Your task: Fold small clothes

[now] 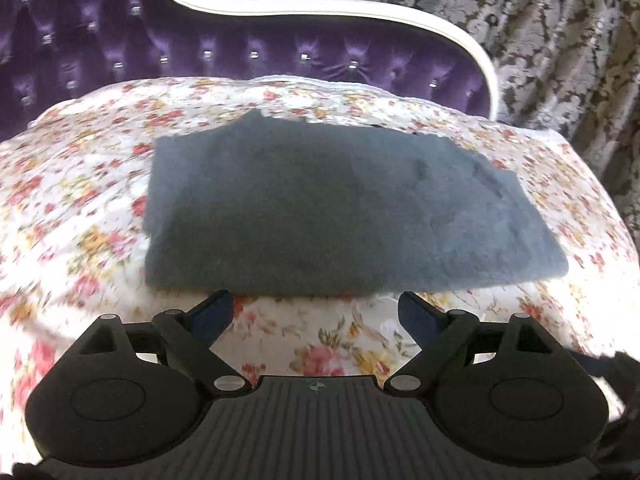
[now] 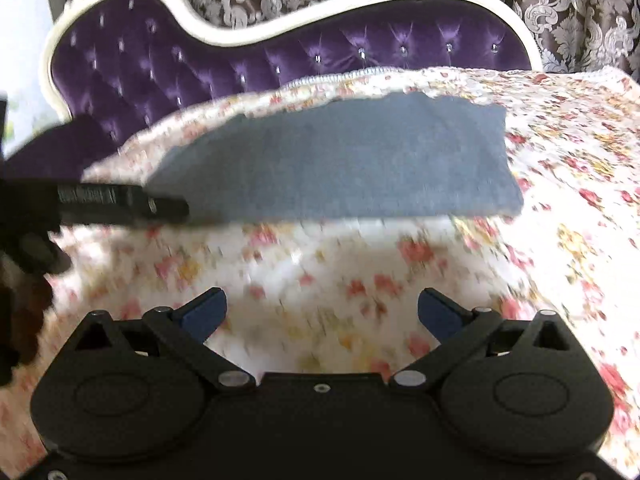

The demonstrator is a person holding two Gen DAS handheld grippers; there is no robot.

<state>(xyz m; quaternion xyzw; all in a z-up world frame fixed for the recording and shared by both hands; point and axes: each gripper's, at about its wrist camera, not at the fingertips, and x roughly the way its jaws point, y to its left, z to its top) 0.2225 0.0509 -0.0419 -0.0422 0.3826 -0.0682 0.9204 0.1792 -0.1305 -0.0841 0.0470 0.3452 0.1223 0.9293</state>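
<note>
A dark grey garment (image 1: 320,208) lies folded into a flat rectangle on the floral bedspread (image 1: 80,184). It also shows in the right wrist view (image 2: 352,164). My left gripper (image 1: 316,312) is open and empty, its blue fingertips (image 1: 214,314) just short of the garment's near edge. My right gripper (image 2: 322,312) is open and empty, held back from the garment over the bedspread (image 2: 560,200). The left gripper's black body (image 2: 100,200) shows at the left of the right wrist view, beside the garment's left end.
A purple tufted headboard (image 1: 200,40) with a white frame stands behind the bed; it shows in the right wrist view (image 2: 240,64) too. Patterned grey curtains (image 1: 560,60) hang behind it. The bedspread falls away at the right edge.
</note>
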